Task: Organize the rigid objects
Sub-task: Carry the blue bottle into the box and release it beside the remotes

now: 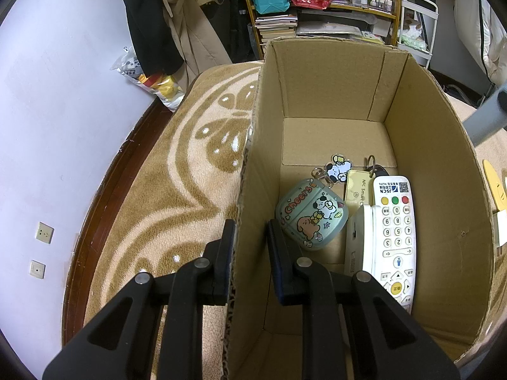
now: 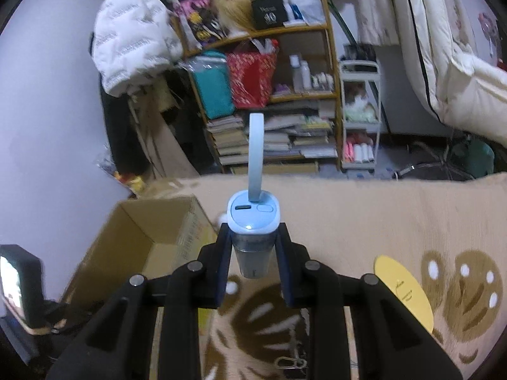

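My left gripper is shut on the left wall of an open cardboard box, one finger outside and one inside. In the box lie a green cartoon earbud case with a dog charm, a yellow NFC card, a white remote and a white device under it. My right gripper is shut on a small blue bottle-shaped gadget with a loop strap, held above the blanket. The box sits to its lower left.
The box stands on a tan patterned blanket. A yellow round card and a metal clasp lie on the blanket. Shelves with books and bags and a white cart stand behind. A wall is at left.
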